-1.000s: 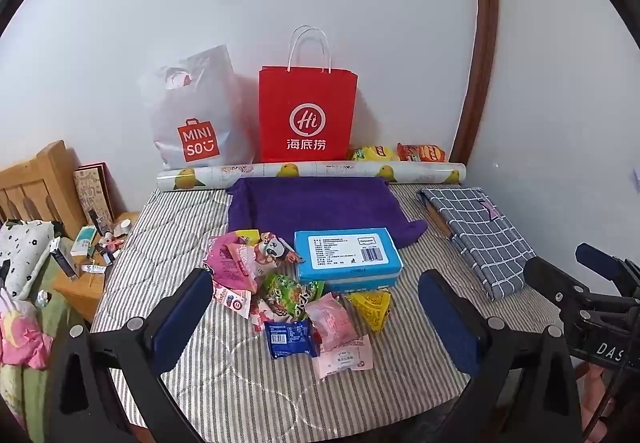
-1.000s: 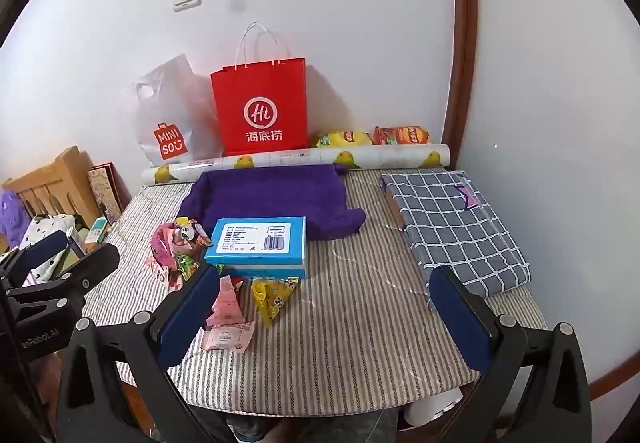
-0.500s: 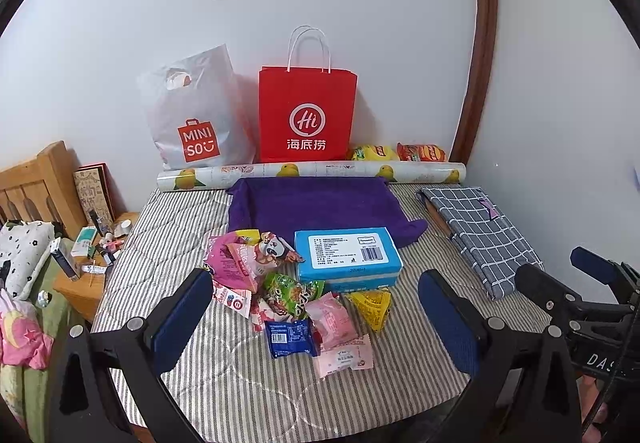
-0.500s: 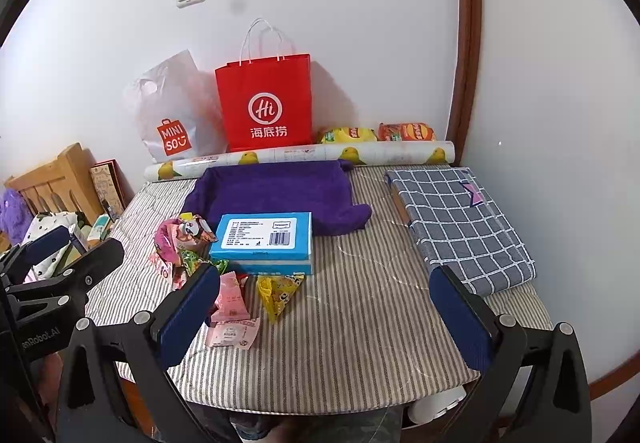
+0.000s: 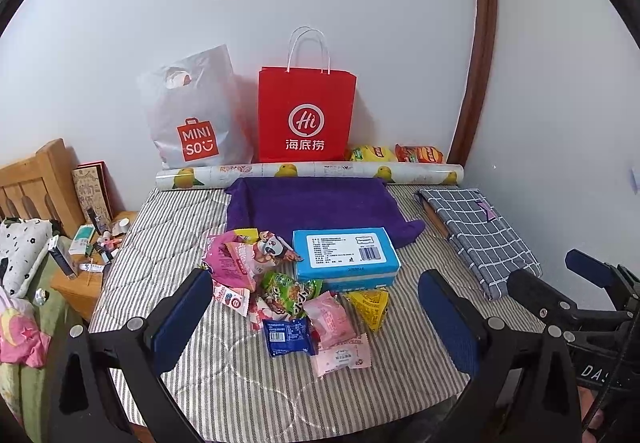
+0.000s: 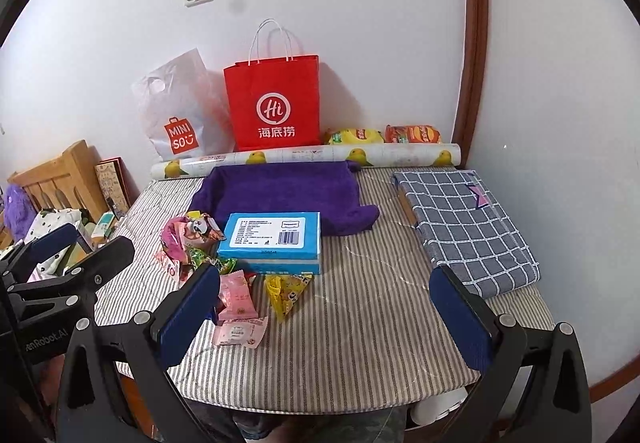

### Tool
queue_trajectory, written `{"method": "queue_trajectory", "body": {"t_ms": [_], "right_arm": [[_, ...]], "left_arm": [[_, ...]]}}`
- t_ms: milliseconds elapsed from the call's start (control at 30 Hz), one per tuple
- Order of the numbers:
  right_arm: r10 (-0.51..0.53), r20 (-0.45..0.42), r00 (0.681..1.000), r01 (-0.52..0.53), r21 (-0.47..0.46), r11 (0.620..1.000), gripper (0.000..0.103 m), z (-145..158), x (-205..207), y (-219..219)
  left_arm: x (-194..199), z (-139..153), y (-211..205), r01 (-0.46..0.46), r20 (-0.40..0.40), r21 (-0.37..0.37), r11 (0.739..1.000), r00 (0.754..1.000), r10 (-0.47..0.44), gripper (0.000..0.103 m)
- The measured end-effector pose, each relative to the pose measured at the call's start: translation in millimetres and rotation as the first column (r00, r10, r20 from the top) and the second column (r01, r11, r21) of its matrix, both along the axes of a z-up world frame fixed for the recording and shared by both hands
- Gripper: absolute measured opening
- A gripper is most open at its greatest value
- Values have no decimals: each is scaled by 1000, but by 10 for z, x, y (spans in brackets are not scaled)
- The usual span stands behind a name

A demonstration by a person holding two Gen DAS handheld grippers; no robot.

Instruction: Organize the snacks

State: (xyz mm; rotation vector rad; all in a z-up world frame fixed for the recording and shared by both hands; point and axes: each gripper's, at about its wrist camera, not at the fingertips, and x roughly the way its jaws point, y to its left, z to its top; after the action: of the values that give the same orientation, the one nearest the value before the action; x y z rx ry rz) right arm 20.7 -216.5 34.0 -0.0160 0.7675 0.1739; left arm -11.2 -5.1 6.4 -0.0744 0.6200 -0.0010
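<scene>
We hold the left gripper above the near edge of the table, its blue-padded fingers spread wide with nothing between them; the right gripper hangs beside it, likewise spread and empty. Framed between the left fingers lies the snack pile: crinkled little packets in pink, green and dark blue, a yellow triangular one at its right edge, a flat pale pink sachet nearest us. Touching the pile's far right side sits a blue box with a white barcode label on top. Behind it lies a purple towel, then a long roll, and against the wall a red bag and a white bag. A checked cloth lies at the right.
</scene>
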Motion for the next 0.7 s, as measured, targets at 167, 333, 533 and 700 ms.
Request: {"method": "queue_trajectory", "body": {"t_ms": [167,333,533,700], "right_arm": [[5,6,1000,-5,0,1000,103,9,-23,16],[8,9,1000,-8,7,1000,103,22,-22,22],[20,11,1000,-20,18,1000,103,31,-46,35],[20,9,1000,-20,18,1000,103,21,-59,49]], "left_arm": [[-12,-12,18,0,0,-7,1000,1000,0,103],[-20,-26,25,0,1,-13,1000,1000,0,103],[-37,-49,29,0,2,-20,1000,1000,0,103],[-44,-54,26,0,2,-19,1000,1000,0,103]]}}
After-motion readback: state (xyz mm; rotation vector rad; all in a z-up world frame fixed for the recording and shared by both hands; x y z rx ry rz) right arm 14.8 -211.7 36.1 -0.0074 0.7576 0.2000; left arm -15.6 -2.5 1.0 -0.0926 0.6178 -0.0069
